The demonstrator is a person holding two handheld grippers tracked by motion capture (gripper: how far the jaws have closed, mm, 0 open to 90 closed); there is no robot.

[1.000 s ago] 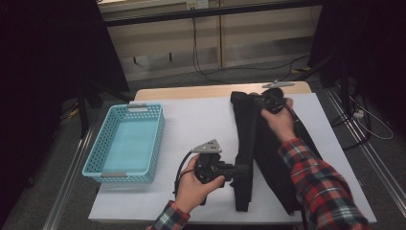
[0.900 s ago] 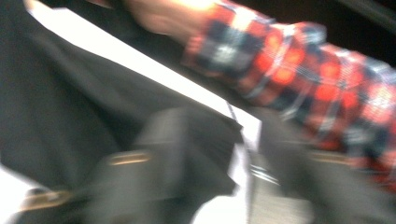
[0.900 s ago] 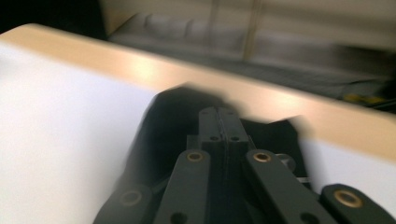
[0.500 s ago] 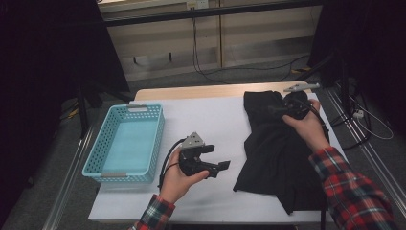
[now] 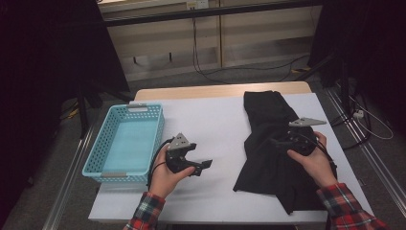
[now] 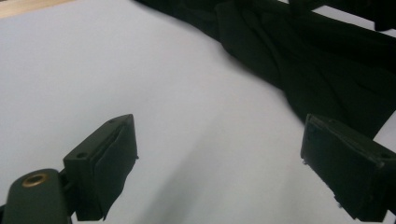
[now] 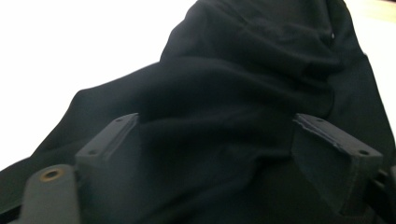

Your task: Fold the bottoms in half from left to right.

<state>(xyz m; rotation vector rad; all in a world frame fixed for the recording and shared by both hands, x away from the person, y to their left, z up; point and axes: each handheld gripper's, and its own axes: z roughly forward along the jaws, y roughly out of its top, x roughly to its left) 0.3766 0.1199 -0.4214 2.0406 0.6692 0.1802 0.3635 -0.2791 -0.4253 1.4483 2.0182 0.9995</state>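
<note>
1. I see the black garment [image 5: 277,148] lying loosely bunched on the right half of the white bench [image 5: 210,120], running from the far edge toward the near right corner. It is not yet folded flat.
2. My left hand-held gripper [image 5: 203,164] sits over bare bench, left of the garment and just right of the blue basket [image 5: 125,143]. Its jaws have just been opening; in the left gripper view [image 6: 219,163] they stand wide apart, with only white bench between them. It is released and holds nothing.
3. My right hand-held gripper [image 5: 277,142] is over the middle of the garment. Its jaws have just been opening too; in the right gripper view [image 7: 217,158] they stand spread, with dark cloth lying below and beyond them. I see no pinch on the fabric, so I read it as released.
4. I judge this as the pause between grasps: the cloth has been let go and fresh grips are needed.
5. The next move calls for choosing an edge or corner with each gripper. The left one must travel right to the near left hem; the right one can drop onto a fold beneath it.
6. The cloth is limp and dark, so layers are hard to tell apart; I would aim to catch a single layer.
</note>
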